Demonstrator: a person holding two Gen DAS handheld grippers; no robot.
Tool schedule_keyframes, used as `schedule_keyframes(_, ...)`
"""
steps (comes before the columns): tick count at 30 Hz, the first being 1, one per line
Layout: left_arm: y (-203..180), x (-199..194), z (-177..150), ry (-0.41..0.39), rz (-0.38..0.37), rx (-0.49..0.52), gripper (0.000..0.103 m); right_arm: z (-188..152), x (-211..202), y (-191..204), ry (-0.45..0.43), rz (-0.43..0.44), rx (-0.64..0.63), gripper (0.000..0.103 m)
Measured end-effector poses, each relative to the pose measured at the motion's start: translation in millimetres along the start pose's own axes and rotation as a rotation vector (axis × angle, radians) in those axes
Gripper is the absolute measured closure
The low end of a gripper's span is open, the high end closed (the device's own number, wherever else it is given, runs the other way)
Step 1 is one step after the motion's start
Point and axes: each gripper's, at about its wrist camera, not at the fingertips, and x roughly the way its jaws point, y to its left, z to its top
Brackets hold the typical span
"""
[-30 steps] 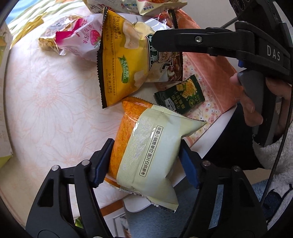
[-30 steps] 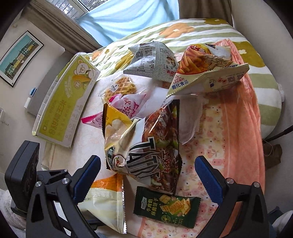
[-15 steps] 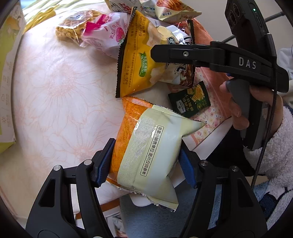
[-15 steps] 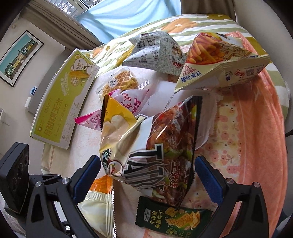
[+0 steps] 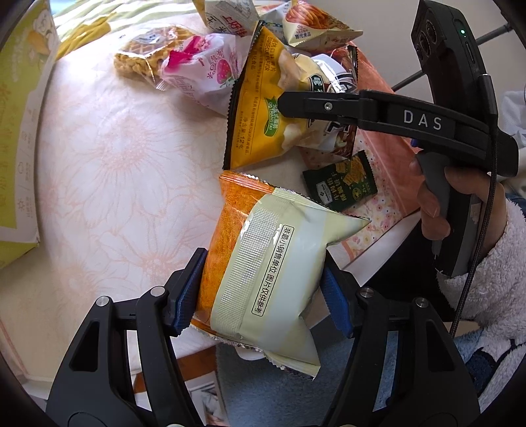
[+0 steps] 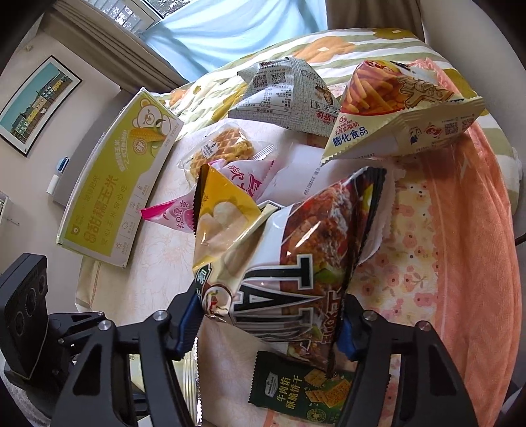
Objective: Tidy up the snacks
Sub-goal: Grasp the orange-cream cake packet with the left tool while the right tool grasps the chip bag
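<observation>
My left gripper (image 5: 263,292) is clamping the orange-and-cream foil snack packet (image 5: 263,262); my right gripper (image 6: 269,325) is clamping the dark glossy chip bag (image 6: 296,262).

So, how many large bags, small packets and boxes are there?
Large bags: 4 (yellow chip bag, dark chip bag, fries-picture bag, grey printed bag)
Small packets: 4 (orange-and-cream packet, green cracker packet, pink strawberry packet, waffle packet)
Boxes: 1 (corn box)
Total: 9

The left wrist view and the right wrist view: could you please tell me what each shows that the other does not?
Only the left wrist view shows the person's hand on the right gripper's handle. Only the right wrist view shows the framed picture and the window. Both show the yellow chip bag, the green cracker packet and the waffle pack.
</observation>
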Motion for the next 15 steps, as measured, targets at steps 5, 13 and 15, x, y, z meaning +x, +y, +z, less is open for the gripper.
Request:
schedule_keyframes(5,-5.6,-17.2,-0.2,-0.028,0.005,-0.009,0.04,2.1,-20.6,4.9,-0.042,0.001,-0.007,0.042)
schedule_keyframes(13,-16.0,-70.4,1.7,-0.145,0.046,-0.016,0.04,8.7,-73.0,17.8,-0.111,-0.016,-0.057,0.042)
schedule_keyframes(15,-13.8,-89.1,3.8,-0.188,0.054,-0.037,0.04,13.4,-84.6,25.2,-0.117,-0.026,-0.086,0.042)
